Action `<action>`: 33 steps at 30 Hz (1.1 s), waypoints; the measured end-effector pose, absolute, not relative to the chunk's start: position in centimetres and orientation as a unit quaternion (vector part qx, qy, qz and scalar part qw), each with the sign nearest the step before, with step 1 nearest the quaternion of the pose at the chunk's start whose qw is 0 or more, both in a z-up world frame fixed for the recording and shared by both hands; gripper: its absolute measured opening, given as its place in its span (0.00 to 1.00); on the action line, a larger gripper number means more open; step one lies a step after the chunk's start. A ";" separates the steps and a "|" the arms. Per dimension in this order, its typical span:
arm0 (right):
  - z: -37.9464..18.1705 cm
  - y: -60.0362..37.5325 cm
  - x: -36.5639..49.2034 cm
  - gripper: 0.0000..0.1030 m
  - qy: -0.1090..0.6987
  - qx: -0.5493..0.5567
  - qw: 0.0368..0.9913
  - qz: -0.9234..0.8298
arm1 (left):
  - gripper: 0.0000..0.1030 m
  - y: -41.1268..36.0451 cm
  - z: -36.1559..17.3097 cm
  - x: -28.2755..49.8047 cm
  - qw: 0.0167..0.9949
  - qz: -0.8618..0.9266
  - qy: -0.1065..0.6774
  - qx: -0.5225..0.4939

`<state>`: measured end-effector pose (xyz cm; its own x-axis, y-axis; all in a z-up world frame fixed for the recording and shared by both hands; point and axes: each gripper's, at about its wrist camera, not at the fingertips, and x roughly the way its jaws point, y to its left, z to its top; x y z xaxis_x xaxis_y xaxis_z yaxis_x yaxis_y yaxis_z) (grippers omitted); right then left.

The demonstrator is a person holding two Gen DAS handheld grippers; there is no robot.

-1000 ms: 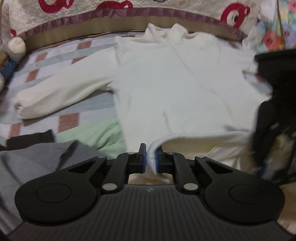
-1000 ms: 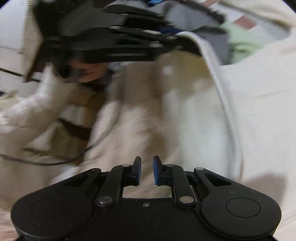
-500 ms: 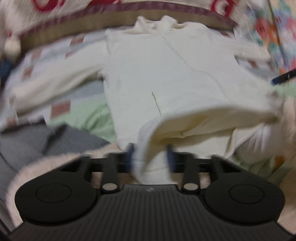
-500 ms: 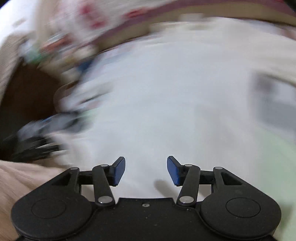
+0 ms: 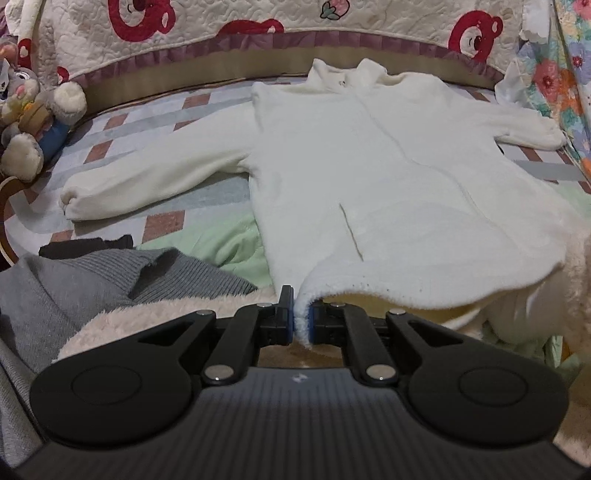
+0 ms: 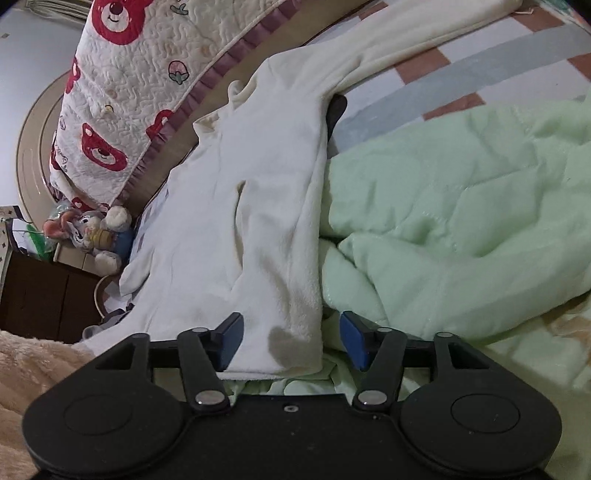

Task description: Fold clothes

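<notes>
A cream fleece jacket (image 5: 369,162) lies spread on the bed, collar at the far side, both sleeves out to the sides. My left gripper (image 5: 302,322) is shut on its near hem corner and holds that edge a little above the bed. In the right wrist view the same jacket (image 6: 251,229) runs away from me. My right gripper (image 6: 291,341) is open, its jaws standing on either side of the jacket's other hem corner, which lies on the green quilt.
A green quilt (image 6: 461,206) covers the bed's right side. A grey knit garment (image 5: 74,280) lies near left. A stuffed toy (image 5: 33,122) sits at the far left by the bear-print bumper (image 5: 221,33). A checked sheet (image 5: 155,122) lies under the jacket.
My right gripper swung away from the left gripper to the jacket's other hem corner and opened wide. My left gripper stays shut on the hem, which now lies flatter.
</notes>
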<state>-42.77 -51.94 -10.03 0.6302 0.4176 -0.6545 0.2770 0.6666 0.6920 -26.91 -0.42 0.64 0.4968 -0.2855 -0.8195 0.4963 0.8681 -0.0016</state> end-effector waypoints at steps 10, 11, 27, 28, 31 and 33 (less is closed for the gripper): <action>-2.4 -53.4 -43.6 0.13 0.349 0.445 0.812 0.146 | 0.06 1.6 4.1 -27.0 0.863 -0.193 0.463 0.058; -2.4 -53.5 -43.8 0.13 0.358 0.441 0.812 0.136 | 0.06 1.5 3.8 -27.4 0.861 -0.189 0.468 0.060; -5.5 -49.2 -42.1 0.18 0.546 0.242 0.802 0.028 | 0.37 2.4 3.2 -28.6 0.838 -0.199 0.506 0.048; -4.4 -48.9 -41.8 0.19 0.550 0.203 0.810 0.016 | 0.42 2.7 3.9 -28.6 0.840 -0.202 0.502 0.036; -0.6 -49.2 -40.7 0.33 0.524 0.141 0.840 -0.013 | 0.59 4.1 7.2 -27.9 0.864 -0.188 0.468 0.005; 2.0 -49.2 -38.8 0.41 0.477 0.125 0.870 -0.011 | 0.67 4.9 9.2 -27.3 0.885 -0.175 0.432 -0.002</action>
<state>-38.81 -49.20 1.98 0.5438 0.0994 -0.8333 0.1393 0.9685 0.2064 -27.27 4.95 9.18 0.5647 -0.3113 -0.7643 0.3082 0.9387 -0.1546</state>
